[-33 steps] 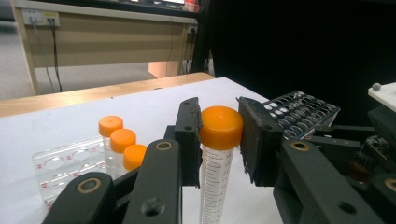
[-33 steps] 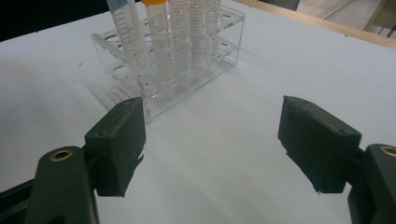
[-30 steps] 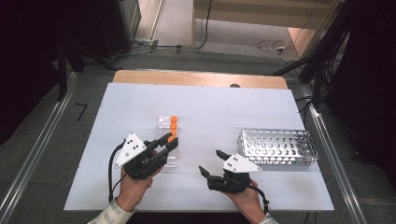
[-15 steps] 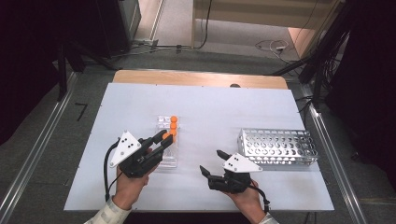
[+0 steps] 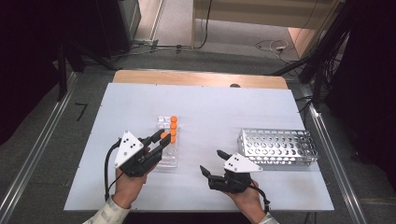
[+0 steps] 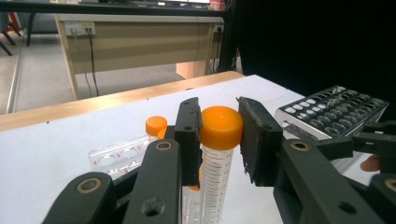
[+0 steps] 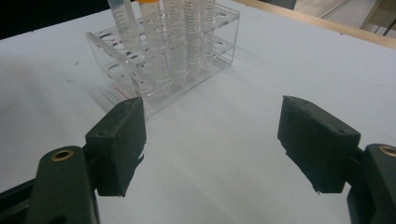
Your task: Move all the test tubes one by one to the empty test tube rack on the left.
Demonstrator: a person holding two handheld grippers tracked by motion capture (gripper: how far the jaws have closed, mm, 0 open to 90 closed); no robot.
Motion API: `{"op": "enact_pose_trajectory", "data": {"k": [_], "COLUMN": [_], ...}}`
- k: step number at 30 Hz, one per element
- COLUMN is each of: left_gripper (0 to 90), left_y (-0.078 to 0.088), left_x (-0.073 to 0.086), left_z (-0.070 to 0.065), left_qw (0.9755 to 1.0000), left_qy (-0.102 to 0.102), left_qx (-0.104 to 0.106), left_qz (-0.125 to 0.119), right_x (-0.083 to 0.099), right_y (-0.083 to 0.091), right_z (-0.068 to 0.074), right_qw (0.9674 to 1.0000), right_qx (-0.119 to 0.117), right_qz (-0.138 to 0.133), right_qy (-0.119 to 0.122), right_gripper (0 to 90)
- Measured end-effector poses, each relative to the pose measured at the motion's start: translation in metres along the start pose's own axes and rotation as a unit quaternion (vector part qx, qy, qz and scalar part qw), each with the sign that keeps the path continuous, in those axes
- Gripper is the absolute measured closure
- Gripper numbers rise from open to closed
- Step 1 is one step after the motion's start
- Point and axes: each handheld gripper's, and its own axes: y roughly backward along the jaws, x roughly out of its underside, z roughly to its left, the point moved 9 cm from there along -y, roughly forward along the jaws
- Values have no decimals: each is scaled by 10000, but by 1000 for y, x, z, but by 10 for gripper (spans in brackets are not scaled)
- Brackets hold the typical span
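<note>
The left gripper (image 6: pixel 219 140) holds the orange cap of a centrifuge tube (image 6: pixel 218 158) in the clear rack (image 5: pixel 166 149), near the table's front edge. The right gripper (image 7: pixel 210 144) waits, jaws wide and empty. Next, I think, a straight lift toward the metal rack (image 5: pixel 278 148).

The work surface is a white table top (image 5: pixel 233 107) with a strip of bare wood (image 5: pixel 201 78) along its far edge. The table stands on a grey floor (image 5: pixel 51 126). Metal rails (image 5: pixel 28 161) run along the floor on both sides of the table. Beyond the far edge, a lighter floor area (image 5: pixel 233 39) carries loose cables (image 5: pixel 271 45). A beige wooden desk (image 6: pixel 140 42) stands behind the table, with a socket strip (image 6: pixel 80 29) mounted at its front and cables hanging below it. Dark panels (image 5: pixel 369 70) enclose the left and right sides. Lighting is even and diffuse.
</note>
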Motion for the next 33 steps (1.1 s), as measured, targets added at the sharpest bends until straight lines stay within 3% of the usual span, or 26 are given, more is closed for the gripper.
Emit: {"op": "enact_pose_trajectory", "data": {"k": [9,33], "left_gripper": [696,690], "left_y": [-11,-15], "left_x": [15,39], "left_z": [-4,-6], "left_qw": [9996,9982], "left_qy": [-157,-190], "left_qx": [-75,-220], "left_qz": [208,531], "right_x": [1,3], "right_y": [-1,-1], "right_z": [1,2], "right_qw": [10000,9999], "right_qx": [12,-6], "right_qz": [11,41], "right_qy": [35,98], "right_gripper": [223,224]}}
